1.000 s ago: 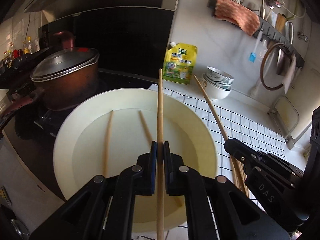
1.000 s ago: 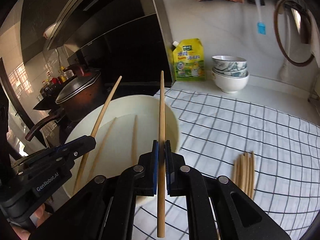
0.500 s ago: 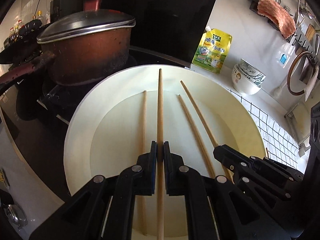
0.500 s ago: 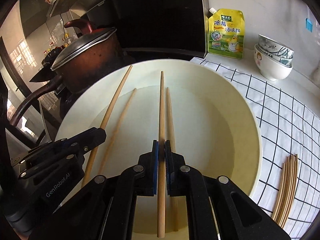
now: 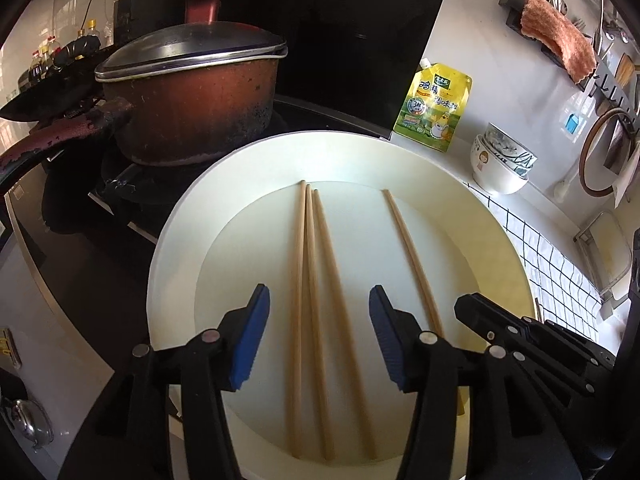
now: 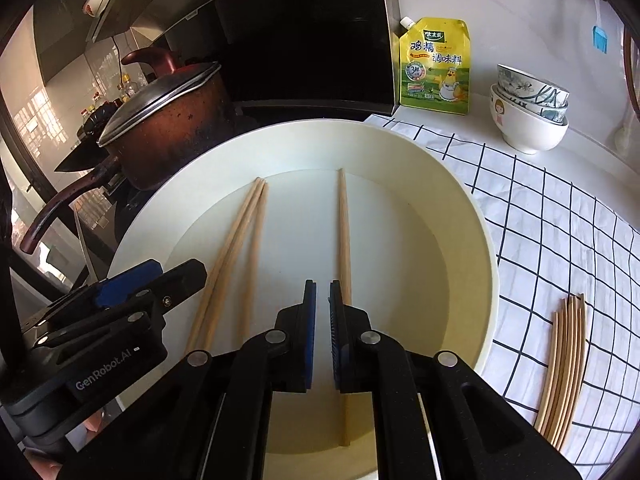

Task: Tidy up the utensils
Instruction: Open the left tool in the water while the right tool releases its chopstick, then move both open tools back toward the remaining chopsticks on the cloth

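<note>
A large cream plate (image 5: 180, 240) (image 6: 472, 216) holds several wooden chopsticks. In the left wrist view three lie together (image 5: 308, 264) between my fingers and one lies apart to the right (image 5: 412, 256). My left gripper (image 5: 319, 300) is open wide above the three, holding nothing. In the right wrist view the single chopstick (image 6: 343, 224) lies on the plate just right of my right gripper (image 6: 322, 286), whose jaws stand slightly apart and hold nothing. A bundle of more chopsticks (image 6: 564, 360) lies on the checked cloth (image 6: 560, 216).
A brown lidded pot (image 5: 188, 100) stands on the stove left of the plate. A yellow seasoning pouch (image 5: 434, 106) leans on the wall. Stacked bowls (image 6: 528, 108) stand at the back right. A wall rack with a cloth (image 5: 556, 48) hangs above.
Both grippers lowered over the plate and let go of their chopsticks, which now lie on it. The left jaws opened wide; the right jaws parted slightly.
</note>
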Motion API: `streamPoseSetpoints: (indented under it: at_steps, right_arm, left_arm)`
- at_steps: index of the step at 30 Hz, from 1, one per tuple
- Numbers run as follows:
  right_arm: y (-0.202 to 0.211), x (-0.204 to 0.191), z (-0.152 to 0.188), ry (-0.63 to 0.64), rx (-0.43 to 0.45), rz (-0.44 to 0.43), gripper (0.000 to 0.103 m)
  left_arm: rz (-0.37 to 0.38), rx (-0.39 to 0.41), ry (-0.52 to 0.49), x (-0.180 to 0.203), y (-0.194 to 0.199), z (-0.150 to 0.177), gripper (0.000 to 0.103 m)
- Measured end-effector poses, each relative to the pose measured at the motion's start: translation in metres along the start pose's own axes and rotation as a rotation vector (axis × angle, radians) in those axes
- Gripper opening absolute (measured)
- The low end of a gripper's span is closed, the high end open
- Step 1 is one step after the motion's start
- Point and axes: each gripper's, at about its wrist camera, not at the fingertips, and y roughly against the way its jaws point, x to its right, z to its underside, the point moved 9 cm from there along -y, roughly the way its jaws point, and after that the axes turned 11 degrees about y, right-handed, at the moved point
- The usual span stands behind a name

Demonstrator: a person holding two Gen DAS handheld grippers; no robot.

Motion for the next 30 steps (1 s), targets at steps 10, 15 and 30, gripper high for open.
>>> streamPoseSetpoints:
  at_steps: [10, 15, 30]
  right_arm:
    - [0.022, 0.007, 0.013, -0.034, 0.035, -0.005, 0.007]
    - [0.034, 0.011, 0.019, -0.041, 0.054, 0.006, 0.007]
    - [0.082, 0.044, 0.053, -0.109, 0.103, 0.047, 0.013]
  left_arm:
    - [-0.01, 0.002, -0.032, 0.01, 0.014, 0.015, 0.054]
    - [-0.006, 0.01, -0.057, 0.018, 0.024, 0.023, 0.055]
    - [0.052, 0.004, -0.135, 0.064, 0.047, 0.057, 0.06]
